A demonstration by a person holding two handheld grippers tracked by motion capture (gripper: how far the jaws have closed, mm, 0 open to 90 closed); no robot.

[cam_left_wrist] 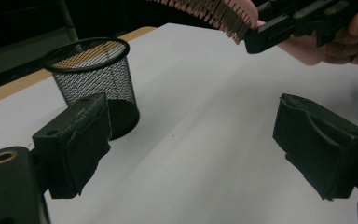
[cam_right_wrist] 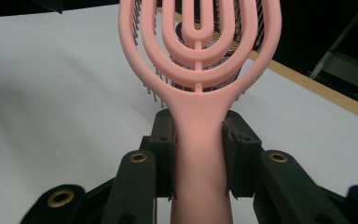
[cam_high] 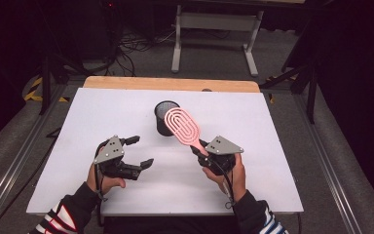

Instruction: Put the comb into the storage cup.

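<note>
A pink vented hairbrush (cam_high: 181,126) is held by its handle in my right gripper (cam_high: 198,149), head raised and tilted toward the black mesh cup (cam_high: 165,118) at the table's middle. In the right gripper view both pads press on the pink hairbrush handle (cam_right_wrist: 199,154), and the mesh cup (cam_right_wrist: 223,70) shows through the brush's loops. My left gripper (cam_high: 140,151) hovers open over the white table, left of the brush, nothing between its jaws. The left gripper view looks past its open fingers (cam_left_wrist: 81,140) at the mesh cup (cam_left_wrist: 93,81) and the brush bristles (cam_left_wrist: 214,14).
The white tabletop (cam_high: 102,117) has a wooden strip (cam_high: 170,84) along its far edge. Beyond it stand a grey table frame (cam_high: 214,34) and cables on the floor. Metal rails run along both sides of the table.
</note>
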